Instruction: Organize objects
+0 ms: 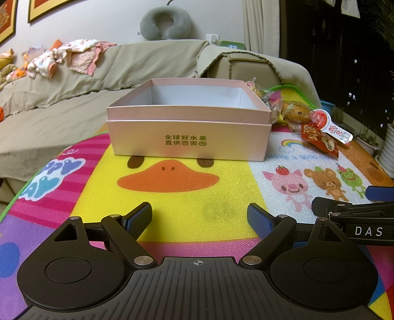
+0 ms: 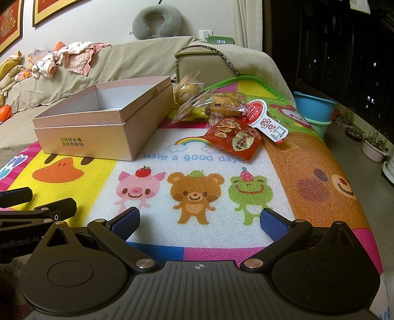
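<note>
An open pink box (image 1: 189, 137) (image 2: 98, 133) with green lettering stands on a colourful cartoon mat (image 1: 187, 221) (image 2: 197, 157); as much of its inside as shows is bare. To its right lie snack packs: a red packet (image 2: 234, 140) (image 1: 320, 141), a white and red tag-shaped pack (image 2: 267, 120) (image 1: 330, 125), and clear-wrapped buns (image 2: 226, 104) (image 1: 295, 113). My left gripper (image 1: 199, 219) hangs open over the duck print, in front of the box. My right gripper (image 2: 199, 221) is open over the bear print, short of the snacks. Neither holds anything.
A sofa (image 1: 73, 98) with a beige cover and a heap of clothes (image 1: 69, 56) stands behind the mat. A grey neck pillow (image 1: 165, 22) leans on the wall. Stacked blue and green basins (image 2: 315, 108) and plant pots (image 2: 374, 145) sit on the floor at right.
</note>
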Demonstrator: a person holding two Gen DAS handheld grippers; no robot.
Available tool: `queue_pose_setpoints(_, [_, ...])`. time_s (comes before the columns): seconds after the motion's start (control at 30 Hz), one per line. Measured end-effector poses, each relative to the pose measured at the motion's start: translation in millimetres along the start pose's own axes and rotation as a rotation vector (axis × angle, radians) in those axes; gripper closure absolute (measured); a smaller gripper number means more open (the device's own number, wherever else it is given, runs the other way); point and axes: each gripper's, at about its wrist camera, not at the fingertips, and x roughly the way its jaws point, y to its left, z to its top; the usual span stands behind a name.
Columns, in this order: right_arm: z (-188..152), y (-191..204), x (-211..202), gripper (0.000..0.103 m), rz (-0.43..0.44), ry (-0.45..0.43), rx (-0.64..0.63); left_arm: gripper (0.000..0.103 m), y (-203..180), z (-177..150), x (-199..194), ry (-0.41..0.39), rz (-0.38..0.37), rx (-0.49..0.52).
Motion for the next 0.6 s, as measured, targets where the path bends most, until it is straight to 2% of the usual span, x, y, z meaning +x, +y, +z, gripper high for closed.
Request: queue_pose_setpoints(0.6, [-0.4, -0.2, 0.1, 0.000, -0.003, 0.001, -0.004, 0.012, -0.4, 0.7, -0.7, 0.000, 0.002, 0.002])
